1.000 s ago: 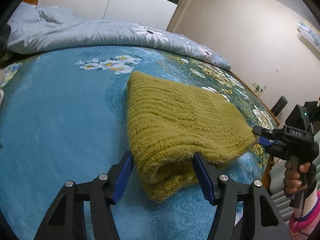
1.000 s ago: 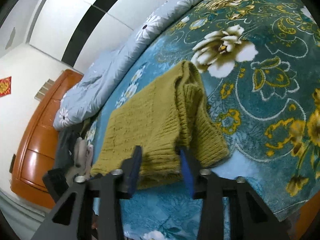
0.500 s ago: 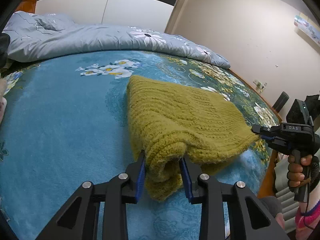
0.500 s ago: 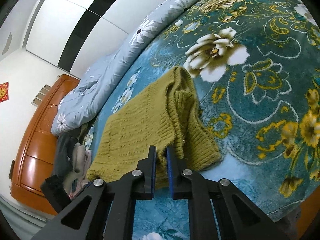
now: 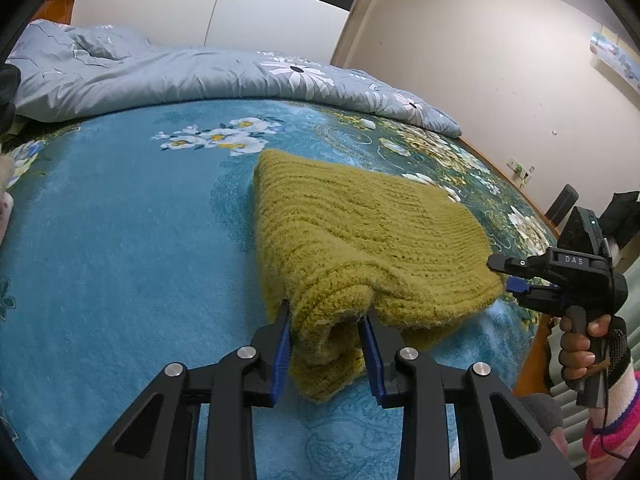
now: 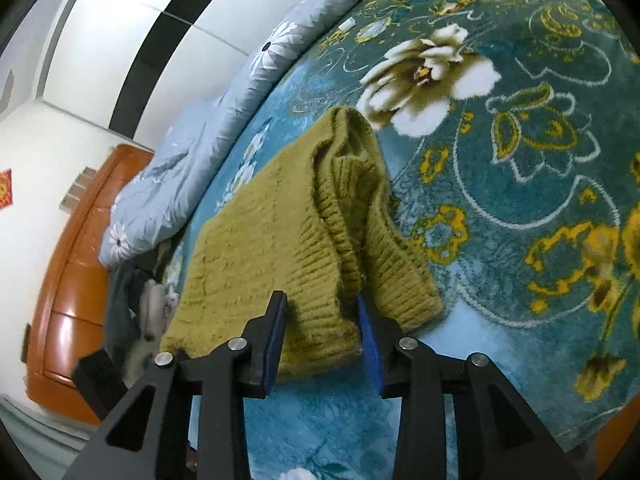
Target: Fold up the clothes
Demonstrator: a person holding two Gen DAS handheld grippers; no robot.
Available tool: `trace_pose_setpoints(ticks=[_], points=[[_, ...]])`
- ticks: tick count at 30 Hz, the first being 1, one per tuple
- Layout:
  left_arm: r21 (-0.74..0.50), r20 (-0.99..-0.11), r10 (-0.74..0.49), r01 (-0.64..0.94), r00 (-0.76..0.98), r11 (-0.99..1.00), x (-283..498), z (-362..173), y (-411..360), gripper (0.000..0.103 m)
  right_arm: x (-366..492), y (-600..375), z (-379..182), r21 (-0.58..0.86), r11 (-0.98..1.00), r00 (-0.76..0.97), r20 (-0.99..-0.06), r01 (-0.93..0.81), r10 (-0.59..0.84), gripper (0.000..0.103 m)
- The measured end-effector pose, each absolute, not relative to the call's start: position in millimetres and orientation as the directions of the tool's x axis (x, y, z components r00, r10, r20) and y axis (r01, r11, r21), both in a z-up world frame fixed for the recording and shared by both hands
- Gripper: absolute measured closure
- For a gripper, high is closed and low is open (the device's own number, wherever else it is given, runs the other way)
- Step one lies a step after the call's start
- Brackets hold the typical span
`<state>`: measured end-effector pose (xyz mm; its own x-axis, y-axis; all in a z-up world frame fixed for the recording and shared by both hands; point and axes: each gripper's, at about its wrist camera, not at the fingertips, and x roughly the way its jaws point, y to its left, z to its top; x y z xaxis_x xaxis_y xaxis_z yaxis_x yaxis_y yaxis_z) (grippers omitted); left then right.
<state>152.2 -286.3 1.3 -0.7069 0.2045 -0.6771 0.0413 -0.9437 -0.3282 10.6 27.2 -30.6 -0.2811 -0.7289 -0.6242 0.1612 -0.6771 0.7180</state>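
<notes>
An olive-green knitted sweater (image 5: 352,232) lies folded on the blue flowered bedspread (image 5: 120,264). My left gripper (image 5: 326,344) has its blue-padded fingers (image 5: 280,348) on both sides of the sweater's near thick corner, and the knit fills the gap between them. My right gripper (image 6: 322,332) has its jaws apart around the sweater's (image 6: 280,240) other near corner; the fabric sits loose between the pads. The right gripper also shows in the left wrist view (image 5: 506,274), at the sweater's right edge, held by a hand.
A grey flowered duvet (image 5: 180,72) is bunched along the far side of the bed. A wooden headboard (image 6: 68,304) and a heap of dark and pale clothes (image 6: 136,304) lie to the left in the right wrist view. The bed's edge runs at the right (image 5: 532,344).
My right gripper was pinched on the sweater's edge half a second ago and has opened. My left gripper's jaws have widened slightly but still hold the thick fold. The sweater has barely moved.
</notes>
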Motion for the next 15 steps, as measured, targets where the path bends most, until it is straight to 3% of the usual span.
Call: trace_pose_setpoints(ticks=[3, 10, 15], points=[[-0.328, -0.676, 0.204, 0.041, -0.708, -0.944, 152.1, 2.2, -285.6, 0.069, 10.6, 28.1, -27.4, 0.716, -0.679, -0.289, -0.623, 0.164, -0.727, 0.085], [-0.349, -0.623, 0.243, -0.013, -0.743, -0.937, 159.2, 23.1, -280.3, 0.072, 5.9, 32.5, 15.4, 0.676, -0.688, -0.331, -0.606, 0.265, -0.723, 0.089], [-0.333, -0.645, 0.231, -0.004, -0.729, -0.943, 159.3, 15.8, -279.4, 0.073, 3.8, 43.2, 30.4, 0.66, -0.691, -0.379, -0.583, 0.294, -0.718, 0.09]])
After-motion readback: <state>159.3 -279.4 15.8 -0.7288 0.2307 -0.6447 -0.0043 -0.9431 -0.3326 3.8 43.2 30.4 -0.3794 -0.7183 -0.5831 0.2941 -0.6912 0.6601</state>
